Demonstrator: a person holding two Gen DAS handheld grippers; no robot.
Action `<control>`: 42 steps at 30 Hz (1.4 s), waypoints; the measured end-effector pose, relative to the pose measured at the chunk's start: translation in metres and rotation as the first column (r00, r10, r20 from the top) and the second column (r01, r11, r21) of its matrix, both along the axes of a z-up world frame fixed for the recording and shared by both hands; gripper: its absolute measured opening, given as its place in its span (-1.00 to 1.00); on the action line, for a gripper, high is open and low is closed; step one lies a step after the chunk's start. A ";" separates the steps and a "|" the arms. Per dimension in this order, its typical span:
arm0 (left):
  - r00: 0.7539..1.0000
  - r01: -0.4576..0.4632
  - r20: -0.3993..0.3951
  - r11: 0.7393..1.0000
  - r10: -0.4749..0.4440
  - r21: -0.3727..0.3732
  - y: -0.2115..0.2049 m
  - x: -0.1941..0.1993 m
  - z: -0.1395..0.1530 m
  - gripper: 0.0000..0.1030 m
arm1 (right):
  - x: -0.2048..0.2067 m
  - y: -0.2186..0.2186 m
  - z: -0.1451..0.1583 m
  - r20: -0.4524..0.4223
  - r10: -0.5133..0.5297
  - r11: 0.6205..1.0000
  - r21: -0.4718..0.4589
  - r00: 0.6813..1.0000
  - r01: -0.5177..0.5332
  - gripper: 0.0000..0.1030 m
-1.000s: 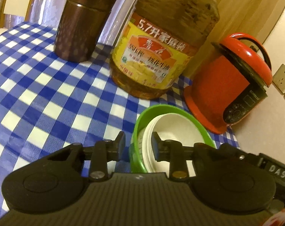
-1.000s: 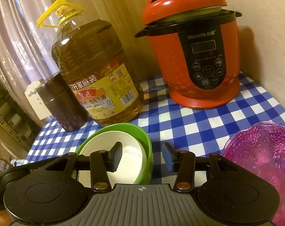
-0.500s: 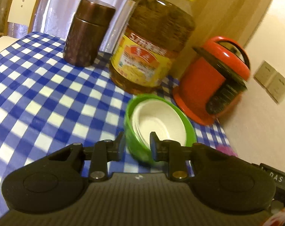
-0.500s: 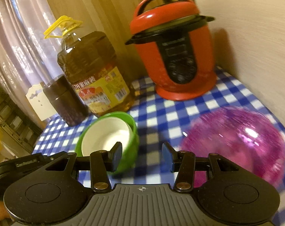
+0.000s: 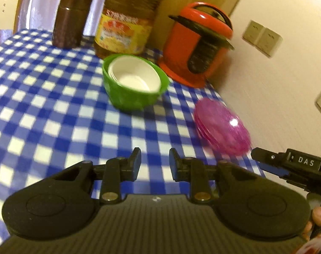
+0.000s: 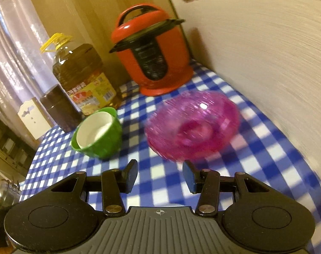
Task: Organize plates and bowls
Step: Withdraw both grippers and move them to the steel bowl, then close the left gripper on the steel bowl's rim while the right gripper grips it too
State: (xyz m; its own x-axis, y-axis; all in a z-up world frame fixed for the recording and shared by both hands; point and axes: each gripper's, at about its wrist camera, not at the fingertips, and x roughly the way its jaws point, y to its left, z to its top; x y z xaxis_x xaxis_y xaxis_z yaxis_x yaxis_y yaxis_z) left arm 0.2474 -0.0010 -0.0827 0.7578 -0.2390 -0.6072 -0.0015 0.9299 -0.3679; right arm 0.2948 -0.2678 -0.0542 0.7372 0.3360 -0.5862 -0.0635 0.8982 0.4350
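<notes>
Two bowls nested (white inside green)

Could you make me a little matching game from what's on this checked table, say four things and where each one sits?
Things:
1. white bowl
2. pink plates
3. red cooker
4. brown canister

Places:
A. in the corner by the wall
B. nested inside the green bowl
C. left of the oil bottle
D. right of the green bowl, nearest the right gripper

Pairs: 1-B, 2-D, 3-A, 4-C

Glossy green plastic bowl, translucent pink plastic plate, checked cloth
</notes>
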 end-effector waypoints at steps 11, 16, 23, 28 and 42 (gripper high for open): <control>0.995 0.089 -0.045 0.996 -0.089 -0.015 -0.047 -0.041 -0.018 -0.53 | -0.068 -0.023 -0.024 -0.046 0.000 1.000 -0.009 0.999 0.000 -0.08; 0.992 0.123 -0.040 0.992 -0.124 -0.006 -0.064 -0.048 -0.020 -0.53 | -0.090 -0.025 -0.035 -0.060 0.025 0.999 -0.029 0.998 -0.026 -0.08; 0.989 0.148 -0.030 0.989 -0.148 0.017 -0.081 -0.046 -0.025 -0.53 | -0.088 -0.035 -0.038 -0.076 -0.005 1.000 0.009 0.997 0.006 -0.09; 0.989 0.140 -0.049 0.990 -0.139 0.015 -0.085 -0.040 -0.032 -0.53 | -0.087 -0.037 -0.040 -0.079 -0.005 1.000 0.012 0.997 0.006 -0.09; 0.988 0.130 -0.080 0.992 -0.130 0.001 -0.087 -0.032 -0.041 -0.56 | -0.080 -0.031 -0.044 -0.101 0.000 1.000 0.011 0.995 0.002 -0.39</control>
